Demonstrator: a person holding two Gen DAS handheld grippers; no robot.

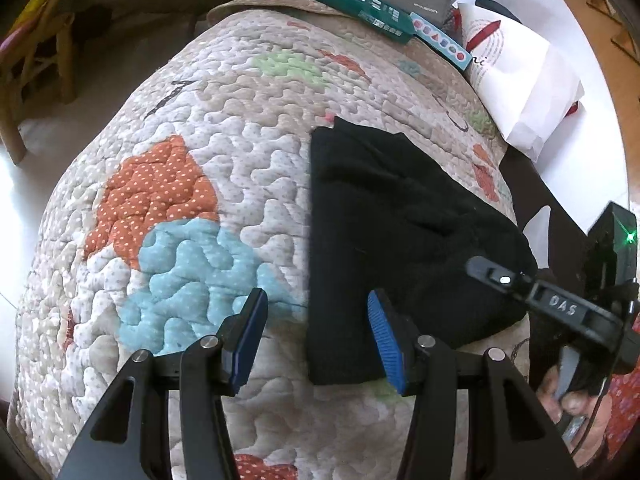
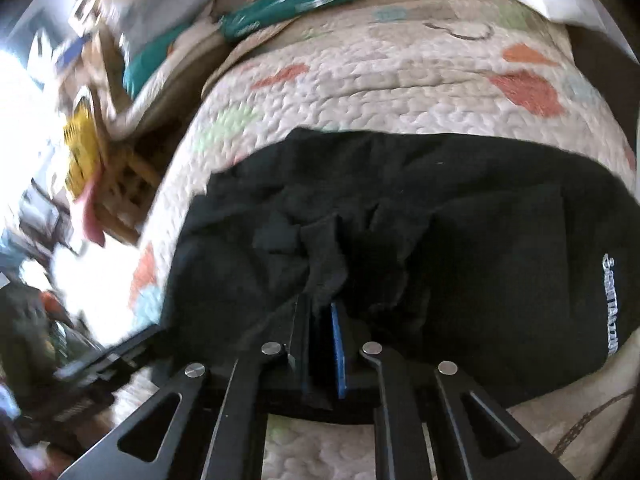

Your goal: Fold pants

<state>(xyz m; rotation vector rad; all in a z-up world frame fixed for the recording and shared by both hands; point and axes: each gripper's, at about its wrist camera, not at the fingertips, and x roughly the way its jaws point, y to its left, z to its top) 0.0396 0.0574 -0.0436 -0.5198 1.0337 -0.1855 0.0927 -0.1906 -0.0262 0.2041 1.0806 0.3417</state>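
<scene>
The black pants (image 1: pixel 400 232) lie bunched on the quilt (image 1: pixel 248 160), toward four o'clock in the left wrist view. The left gripper (image 1: pixel 316 340) hangs with jaws spread, empty, at the pants' edge. The right gripper (image 2: pixel 320 344) has its jaws pinching a fold of the pants.

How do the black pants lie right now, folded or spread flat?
Partly folded: the black pants form a compact doubled shape on the quilt, with a bunched fold pinched in the right claw.

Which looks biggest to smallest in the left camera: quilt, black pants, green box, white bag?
1. Quilt
2. Pants
3. White bag
4. Green box

The bag and box lie farther away, so their true order is unsure.
</scene>
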